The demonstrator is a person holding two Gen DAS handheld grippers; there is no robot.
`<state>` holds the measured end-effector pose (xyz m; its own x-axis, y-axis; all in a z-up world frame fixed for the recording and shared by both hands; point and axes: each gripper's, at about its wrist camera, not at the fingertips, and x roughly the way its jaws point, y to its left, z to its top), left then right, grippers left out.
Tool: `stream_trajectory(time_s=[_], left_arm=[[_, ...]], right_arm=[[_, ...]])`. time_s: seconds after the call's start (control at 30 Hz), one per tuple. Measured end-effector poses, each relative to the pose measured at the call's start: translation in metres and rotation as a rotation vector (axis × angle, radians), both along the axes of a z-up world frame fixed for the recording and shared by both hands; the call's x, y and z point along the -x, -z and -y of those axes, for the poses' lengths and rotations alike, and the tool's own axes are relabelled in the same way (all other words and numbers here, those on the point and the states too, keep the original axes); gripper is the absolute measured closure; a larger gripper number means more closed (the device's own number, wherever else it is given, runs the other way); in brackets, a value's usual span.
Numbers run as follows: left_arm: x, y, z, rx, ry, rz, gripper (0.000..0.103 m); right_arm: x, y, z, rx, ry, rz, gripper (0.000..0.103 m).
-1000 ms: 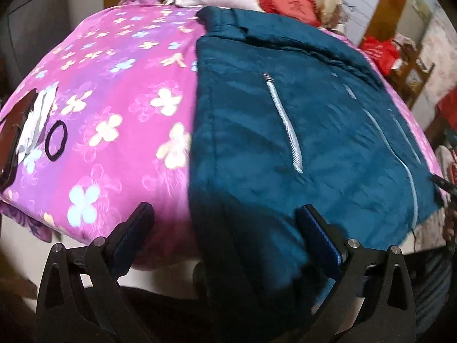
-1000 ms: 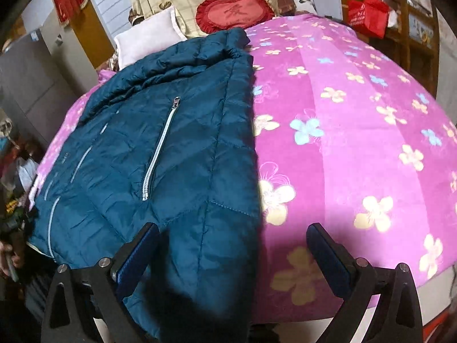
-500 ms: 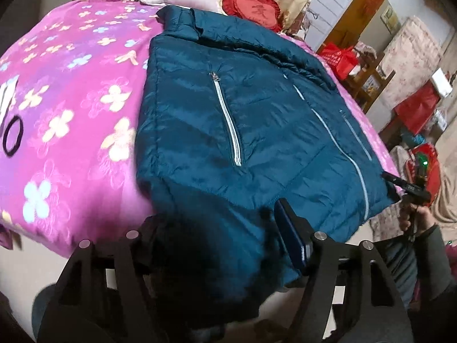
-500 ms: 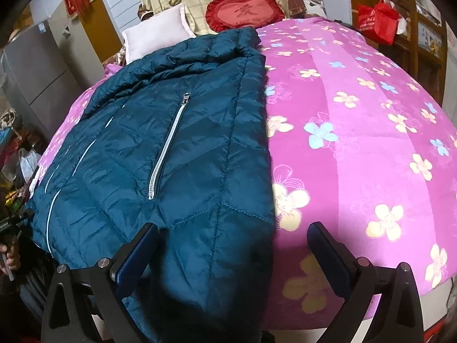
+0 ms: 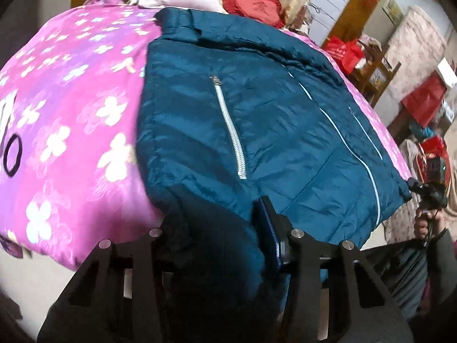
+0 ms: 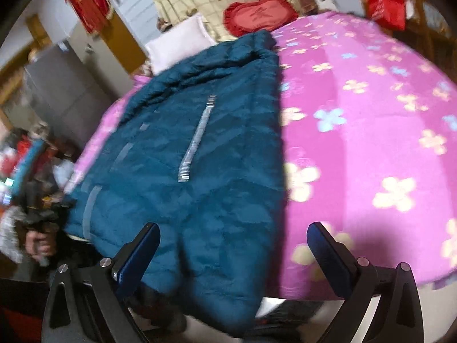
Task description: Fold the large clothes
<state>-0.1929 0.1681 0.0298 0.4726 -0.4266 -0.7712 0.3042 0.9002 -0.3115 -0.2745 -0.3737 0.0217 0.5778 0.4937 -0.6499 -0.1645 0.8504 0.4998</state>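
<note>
The quilted teal jacket (image 5: 274,131) lies flat on the pink flowered bedspread (image 5: 71,120), hem overhanging the near edge. The left gripper (image 5: 220,228) has just been closing, bunching hem padding; the right gripper (image 6: 232,245) gapes wide over the hem

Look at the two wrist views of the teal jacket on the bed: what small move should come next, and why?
Probably close the right gripper on the hem. The left gripper has just been closing, and its fingers now pinch a bunched corner of the teal puffer jacket. The right one's jaws stand wide open, with the jacket's other hem corner lying between them on the pink floral bedspread. Both corners need holding before folding.
</note>
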Motion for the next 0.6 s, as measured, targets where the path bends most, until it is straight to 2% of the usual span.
stream_trajectory(time_s=[0.03, 0.1, 0.13, 0.27, 0.4, 0.47, 0.53, 0.6], left_arm=[[-0.001, -0.001, 0.001, 0.001, 0.006, -0.001, 0.059], [-0.005, -0.002, 0.002, 0.006, 0.006, -0.003, 0.057], [-0.009, -0.002, 0.002, 0.005, -0.002, -0.005, 0.054], [-0.018, -0.001, 0.004, 0.004, -0.007, -0.021, 0.053], [-0.007, -0.003, 0.008, -0.002, 0.048, 0.004, 0.053], [-0.008, 0.001, 0.004, 0.012, 0.040, -0.010, 0.053], [-0.009, 0.001, 0.000, 0.037, 0.029, -0.011, 0.049], [-0.010, 0.001, 0.001, 0.027, 0.026, -0.006, 0.048]], right_arm=[[-0.003, 0.000, -0.009, -0.021, -0.054, -0.004, 0.007], [-0.008, -0.001, -0.024, 0.011, -0.102, -0.002, 0.007], [-0.011, -0.002, -0.025, 0.013, -0.101, -0.001, 0.007], [-0.018, -0.002, -0.013, -0.017, -0.013, -0.006, 0.008], [-0.014, -0.002, -0.020, -0.053, -0.082, -0.021, 0.008], [-0.012, -0.001, -0.013, -0.070, -0.055, -0.018, 0.010], [-0.009, 0.001, -0.003, -0.130, -0.027, -0.033, 0.011], [-0.008, 0.002, -0.010, -0.150, -0.078, -0.048, 0.010]])
